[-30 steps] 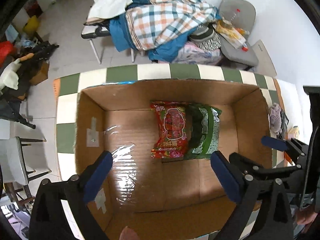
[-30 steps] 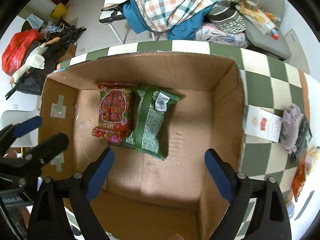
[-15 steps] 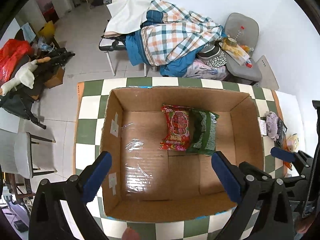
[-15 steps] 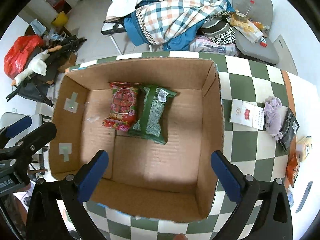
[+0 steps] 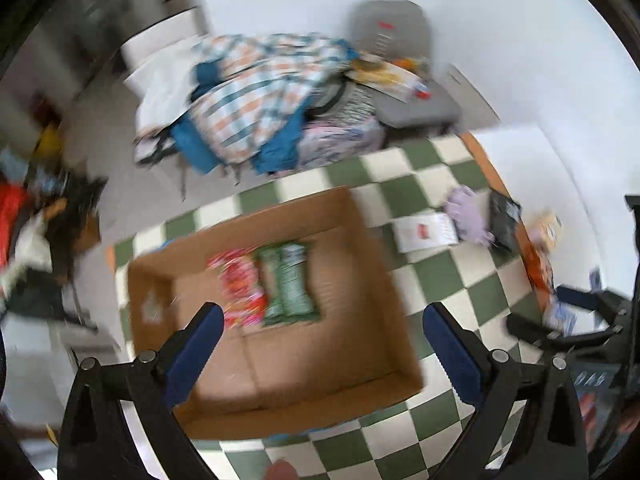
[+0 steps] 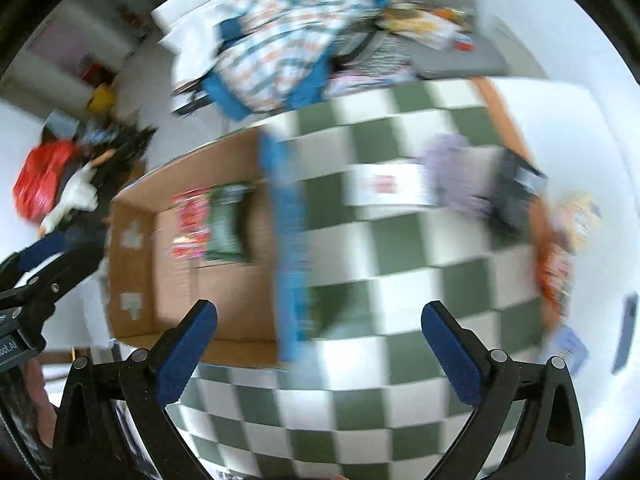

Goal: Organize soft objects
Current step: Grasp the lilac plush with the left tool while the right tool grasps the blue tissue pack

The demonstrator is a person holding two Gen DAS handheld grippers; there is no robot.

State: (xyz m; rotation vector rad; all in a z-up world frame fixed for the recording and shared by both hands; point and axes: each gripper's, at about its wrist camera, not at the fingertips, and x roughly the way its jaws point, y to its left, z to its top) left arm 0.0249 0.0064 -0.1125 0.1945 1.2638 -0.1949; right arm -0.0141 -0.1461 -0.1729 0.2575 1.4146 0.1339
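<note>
A green-and-white checked bench (image 5: 452, 280) carries a cardboard box (image 5: 360, 360) before a clothes-heaped chair (image 5: 256, 112). Red snack packet (image 5: 240, 292) and green snack packet (image 5: 290, 284) lie side by side inside, between the left gripper (image 5: 320, 350) fingers. Both left and right gripper (image 6: 320, 350) fingers stand wide apart, empty, pointing steeply down.

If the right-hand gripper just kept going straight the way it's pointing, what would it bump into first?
Probably the bare checkered tablecloth, just beside the cardboard box. The right gripper is open and holds nothing, pointing steeply down. The picture is blurred, so the box's near wall could be close to that line.
</note>
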